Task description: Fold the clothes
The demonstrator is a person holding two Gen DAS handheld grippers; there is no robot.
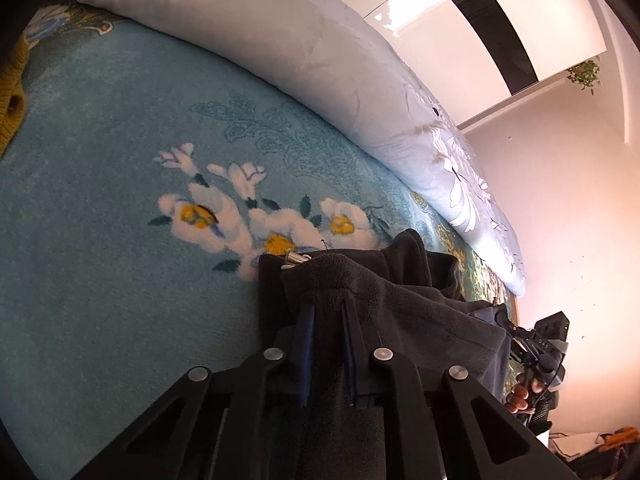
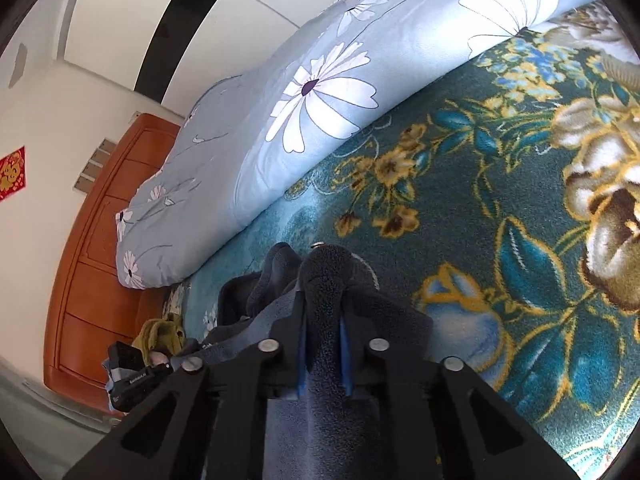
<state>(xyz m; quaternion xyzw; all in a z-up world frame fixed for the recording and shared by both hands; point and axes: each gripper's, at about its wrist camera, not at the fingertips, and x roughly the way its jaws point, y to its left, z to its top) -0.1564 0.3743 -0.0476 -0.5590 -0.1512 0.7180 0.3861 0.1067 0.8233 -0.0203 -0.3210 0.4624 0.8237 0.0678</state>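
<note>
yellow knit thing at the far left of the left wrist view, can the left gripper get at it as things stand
Probably not right away. The left gripper is shut on the dark fleece garment, so its jaws are taken. The teal blanket toward the yellow knit looks bare.

left gripper (image 1: pixel 326 308): angled down, jaws drawn nearly together, pinching a fold of dark fleece garment (image 1: pixel 400 300) | right gripper (image 2: pixel 323 316): angled down, jaws clamped on a bunched ridge of the same fleece | person's hand (image 1: pixel 520 394): fingers wrapped round the right gripper's handle, seen from the left wrist view
</note>
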